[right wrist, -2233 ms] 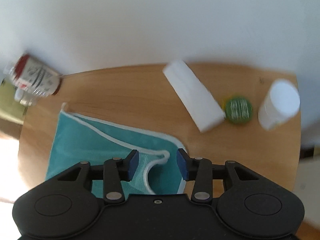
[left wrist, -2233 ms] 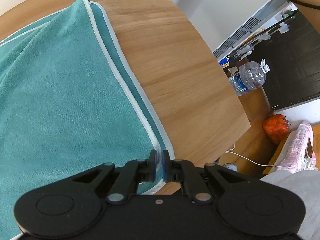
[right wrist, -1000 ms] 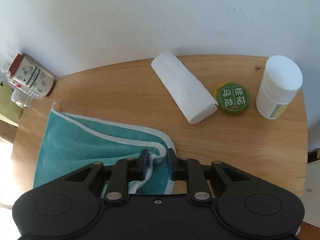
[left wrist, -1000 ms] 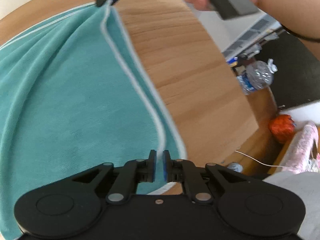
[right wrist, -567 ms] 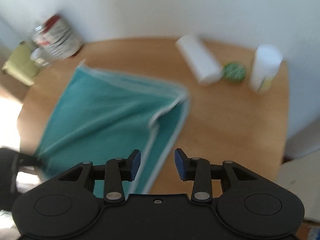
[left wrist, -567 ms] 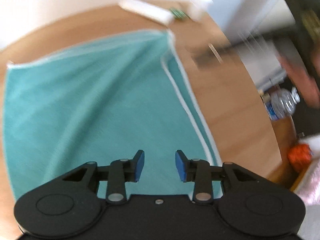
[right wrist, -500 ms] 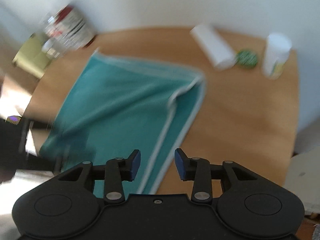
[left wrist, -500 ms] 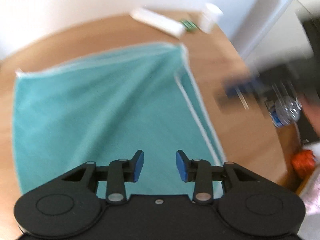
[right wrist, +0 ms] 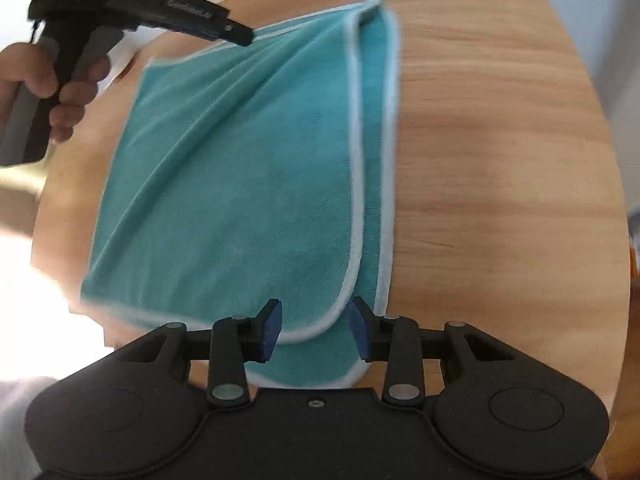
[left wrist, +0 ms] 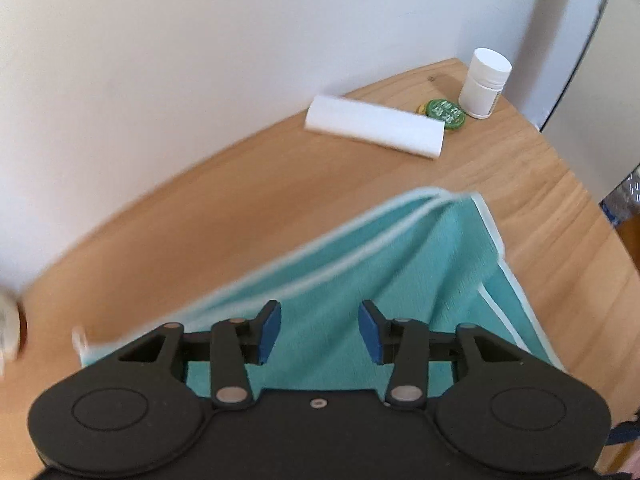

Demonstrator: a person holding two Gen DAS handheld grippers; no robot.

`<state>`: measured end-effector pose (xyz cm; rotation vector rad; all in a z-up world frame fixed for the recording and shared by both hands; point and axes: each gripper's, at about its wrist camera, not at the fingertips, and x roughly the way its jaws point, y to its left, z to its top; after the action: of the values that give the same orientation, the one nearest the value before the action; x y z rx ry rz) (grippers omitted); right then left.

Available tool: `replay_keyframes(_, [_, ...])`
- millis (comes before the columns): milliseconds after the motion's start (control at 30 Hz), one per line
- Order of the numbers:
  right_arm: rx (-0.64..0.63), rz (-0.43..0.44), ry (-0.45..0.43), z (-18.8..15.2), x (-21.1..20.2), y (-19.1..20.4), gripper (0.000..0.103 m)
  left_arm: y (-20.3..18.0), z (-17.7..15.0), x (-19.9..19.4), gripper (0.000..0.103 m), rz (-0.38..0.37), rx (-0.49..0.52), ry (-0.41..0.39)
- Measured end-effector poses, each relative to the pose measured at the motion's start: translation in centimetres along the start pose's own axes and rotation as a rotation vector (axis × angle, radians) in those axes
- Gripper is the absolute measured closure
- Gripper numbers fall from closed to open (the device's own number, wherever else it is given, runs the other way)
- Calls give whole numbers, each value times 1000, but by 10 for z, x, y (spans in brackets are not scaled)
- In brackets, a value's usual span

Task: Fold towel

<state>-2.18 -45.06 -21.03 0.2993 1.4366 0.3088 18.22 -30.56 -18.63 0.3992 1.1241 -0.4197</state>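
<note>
A teal towel point(right wrist: 248, 168) with pale trim lies folded in half on the round wooden table point(right wrist: 500, 140), its two trimmed edges stacked along the right side. My right gripper point(right wrist: 314, 330) hovers open over the near corner, nothing between its blue pads. In the left wrist view the same towel point(left wrist: 392, 272) spreads under my left gripper point(left wrist: 318, 334), which is open and holds nothing. The left gripper's body point(right wrist: 140, 12), held by a hand, shows above the towel's far left edge in the right wrist view.
A white roll point(left wrist: 376, 126), a green tin point(left wrist: 444, 111) and a white bottle point(left wrist: 484, 82) stand at the far side by the wall. A jar point(left wrist: 8, 332) sits at the left edge. Bare wood lies right of the towel.
Both grippers let go of the towel corners and opened, then pulled back. The left one swung toward the far edge; the right one now looks over the near corner.
</note>
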Motion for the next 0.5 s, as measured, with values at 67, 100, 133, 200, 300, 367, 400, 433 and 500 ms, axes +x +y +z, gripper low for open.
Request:
replay_keyframes(67, [-4,-75,-30,-2,4,14,64,-2,13,12,55,-23,35,-11])
replay_keyframes(100, [-8,-126,-35,-3,5,22,68,-4,16,16,55,-38,47,-11])
replay_keyframes(133, [1,-156,-38,-3,6,26,84,-6,19,21,55,-49,58,-10])
replay_keyframes(200, [30,-190,-44,-3,6,30,93,-10,24,30,55,-69,78,-6])
replay_keyframes(300, [74,-171,-73,-6,-4,28,100,-15,26,33,55,-101,103,-16])
replay_keyframes(367, [86,-169,-86,-9,-10,28,101,-19,27,30,55,-119,136,-38])
replay_keyframes(400, [99,-171,-94,-11,-13,27,101,-21,27,31,55,-116,144,-42])
replay_keyframes(433, [114,-174,-104,-14,-17,26,101,-22,28,31,55,-112,153,-47])
replay_keyframes(500, [153,-163,-125,-22,-25,27,101,-20,32,33,55,-111,144,-49])
